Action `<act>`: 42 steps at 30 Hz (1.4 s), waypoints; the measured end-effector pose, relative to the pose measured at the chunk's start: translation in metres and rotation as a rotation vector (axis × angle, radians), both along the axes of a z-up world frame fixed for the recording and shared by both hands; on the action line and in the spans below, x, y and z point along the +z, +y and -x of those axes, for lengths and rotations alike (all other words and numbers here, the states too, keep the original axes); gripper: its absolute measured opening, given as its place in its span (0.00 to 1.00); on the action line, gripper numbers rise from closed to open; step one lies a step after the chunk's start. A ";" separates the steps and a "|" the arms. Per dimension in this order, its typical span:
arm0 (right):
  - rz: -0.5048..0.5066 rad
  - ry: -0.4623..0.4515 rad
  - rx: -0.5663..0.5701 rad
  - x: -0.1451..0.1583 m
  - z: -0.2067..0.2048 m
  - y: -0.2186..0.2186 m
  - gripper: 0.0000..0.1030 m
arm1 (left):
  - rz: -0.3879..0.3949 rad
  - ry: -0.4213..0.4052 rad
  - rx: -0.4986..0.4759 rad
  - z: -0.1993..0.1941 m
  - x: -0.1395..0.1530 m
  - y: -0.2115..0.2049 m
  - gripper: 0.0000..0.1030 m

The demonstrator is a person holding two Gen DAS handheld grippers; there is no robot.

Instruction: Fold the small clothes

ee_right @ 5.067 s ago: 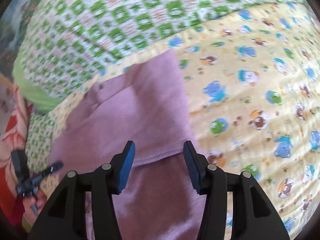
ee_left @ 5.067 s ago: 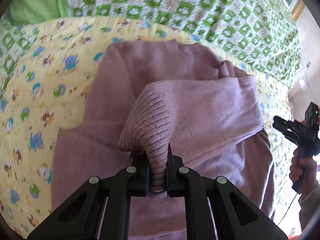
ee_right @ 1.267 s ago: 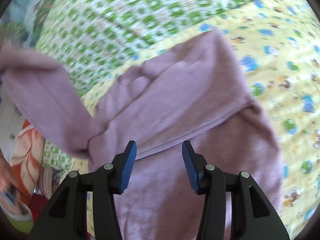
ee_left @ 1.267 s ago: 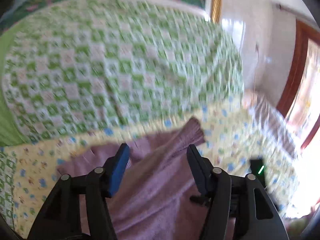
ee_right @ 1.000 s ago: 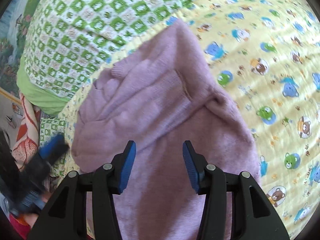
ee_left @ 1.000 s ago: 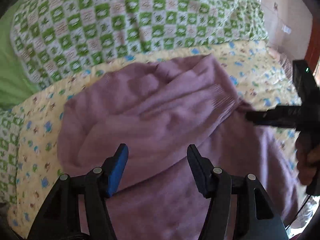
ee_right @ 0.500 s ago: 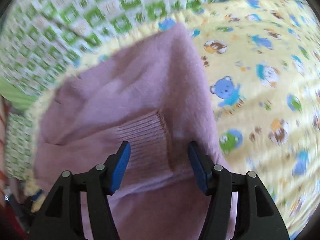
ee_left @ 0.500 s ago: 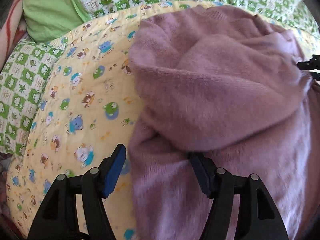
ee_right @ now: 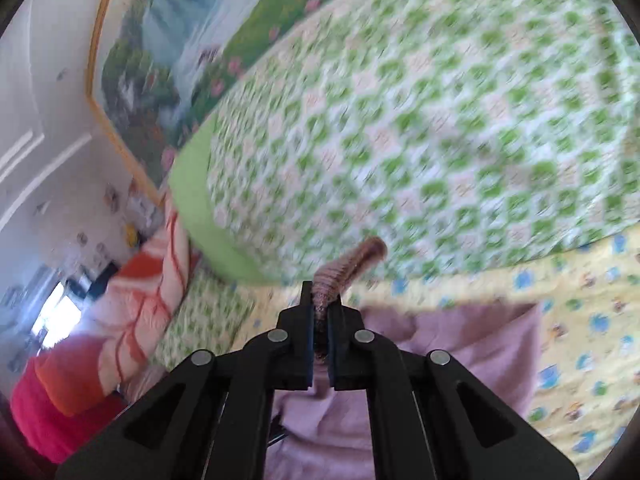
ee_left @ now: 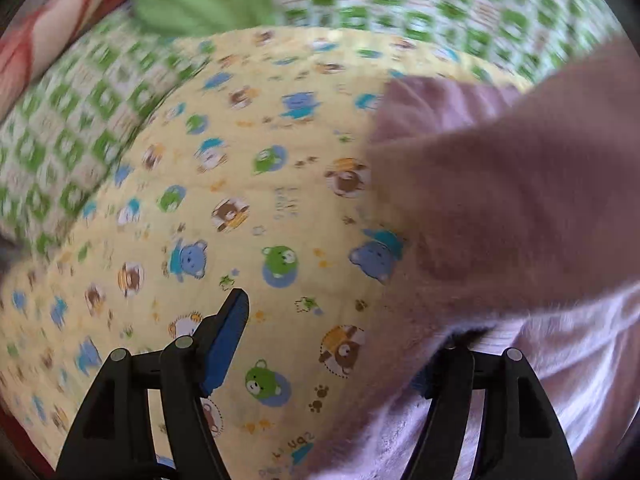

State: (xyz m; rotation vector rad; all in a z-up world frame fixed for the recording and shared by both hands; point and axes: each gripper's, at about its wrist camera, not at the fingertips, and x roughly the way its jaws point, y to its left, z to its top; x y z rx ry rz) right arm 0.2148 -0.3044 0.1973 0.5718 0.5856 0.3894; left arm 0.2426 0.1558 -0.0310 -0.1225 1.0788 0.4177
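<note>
sweater (ee_left: 520,200): mauve-pink, right of my fingers
quilt (ee_left: 248,184): yellow, cartoon bears
blanket (ee_right: 440,120): green-white checks, ahead

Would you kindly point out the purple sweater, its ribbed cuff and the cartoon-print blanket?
purple sweater (ee_left: 520,200): left wrist view, raised knit panel.
ribbed cuff (ee_right: 344,270): right wrist view, ribbing above the shut fingers.
cartoon-print blanket (ee_left: 248,200): left wrist view, bare yellow area.

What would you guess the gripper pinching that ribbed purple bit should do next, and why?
Probably carry it back across and lay it on the sweater's body. The right gripper is shut on the ribbed cuff, lifted above the purple sweater, which lies on the yellow cartoon blanket. The left gripper is open at the sweater's edge, holding nothing, so it could steady the body.
</note>
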 end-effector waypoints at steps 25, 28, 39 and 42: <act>0.349 0.632 -0.077 -0.237 -0.006 -0.020 0.17 | 0.178 0.008 0.173 0.036 -0.017 0.038 0.76; 0.378 0.558 -0.120 -0.206 -0.002 -0.017 0.33 | 0.146 0.009 0.108 0.052 -0.002 0.029 0.76; 0.157 0.377 0.420 -0.168 -0.100 0.167 0.35 | 0.181 -0.170 -0.140 0.046 0.063 -0.037 0.75; 0.150 0.408 0.530 -0.182 -0.128 0.220 0.35 | 0.212 -0.160 -0.177 0.028 0.053 -0.047 0.75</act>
